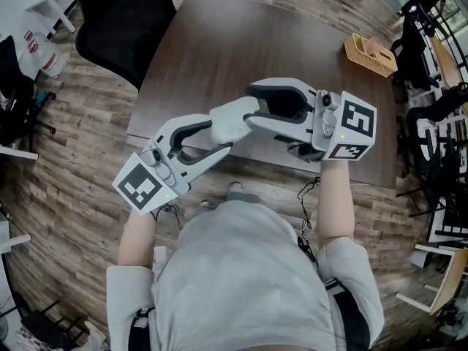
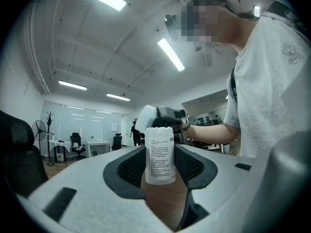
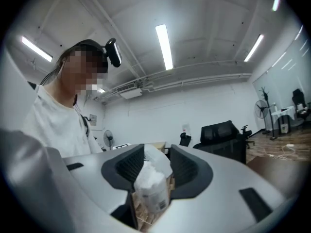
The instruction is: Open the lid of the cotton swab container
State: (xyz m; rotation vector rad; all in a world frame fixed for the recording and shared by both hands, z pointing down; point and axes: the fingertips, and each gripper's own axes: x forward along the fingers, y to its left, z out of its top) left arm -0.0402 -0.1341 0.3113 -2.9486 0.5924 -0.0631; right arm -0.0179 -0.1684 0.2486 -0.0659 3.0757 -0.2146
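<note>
The cotton swab container point(image 2: 160, 154), a white cylinder with a printed label, stands upright between the pads of my left gripper point(image 2: 160, 147), which is shut on its body. Its top shows bare swab tips. In the right gripper view the container point(image 3: 153, 193) sits just below the jaws. Its translucent white lid point(image 3: 156, 160) is tipped up and spans the gap between the pads of my right gripper point(image 3: 156, 154). In the head view both grippers meet above the table's near edge. The left gripper point(image 1: 227, 134) comes from the lower left and the right gripper point(image 1: 252, 107) from the right, around the white container point(image 1: 230, 123).
A dark wooden table point(image 1: 219, 57) lies below the grippers. A wicker basket point(image 1: 371, 55) sits at its far right corner. A black office chair point(image 1: 121, 20) stands at the table's far left. The person's torso is close behind the grippers.
</note>
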